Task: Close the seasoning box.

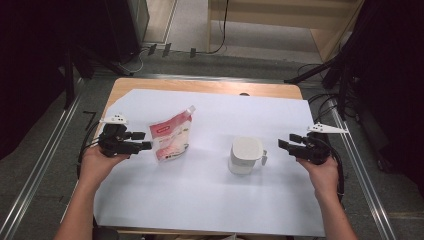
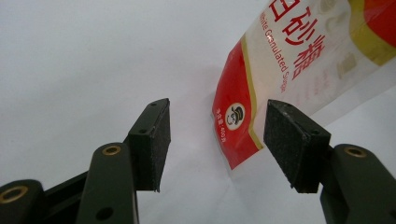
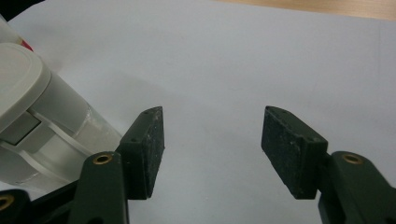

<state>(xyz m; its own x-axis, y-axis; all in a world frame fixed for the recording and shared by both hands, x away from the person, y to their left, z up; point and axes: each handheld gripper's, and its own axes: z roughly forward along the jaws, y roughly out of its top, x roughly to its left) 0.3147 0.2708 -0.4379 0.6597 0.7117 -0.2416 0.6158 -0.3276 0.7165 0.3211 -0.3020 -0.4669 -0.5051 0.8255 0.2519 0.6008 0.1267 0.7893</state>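
A red and white pouch of granulated sugar (image 1: 171, 136) stands on the white sheet (image 1: 210, 195), left of centre. My left gripper (image 1: 146, 140) sits just left of it, jaws open; in the left gripper view the pouch's lower corner (image 2: 238, 126) lies beyond the gap (image 2: 217, 142), untouched. A white lidded container (image 1: 245, 155) with a side latch stands right of centre. My right gripper (image 1: 284, 142) is to its right, open with nothing between the jaws (image 3: 212, 149); the container (image 3: 32, 116) shows at the left of the right gripper view.
The white sheet covers a wooden table (image 1: 200, 86). Metal rails (image 1: 45, 160) run along both sides of the table, and cables lie on the floor at the right (image 1: 325, 102). Bare sheet stretches in front of both objects.
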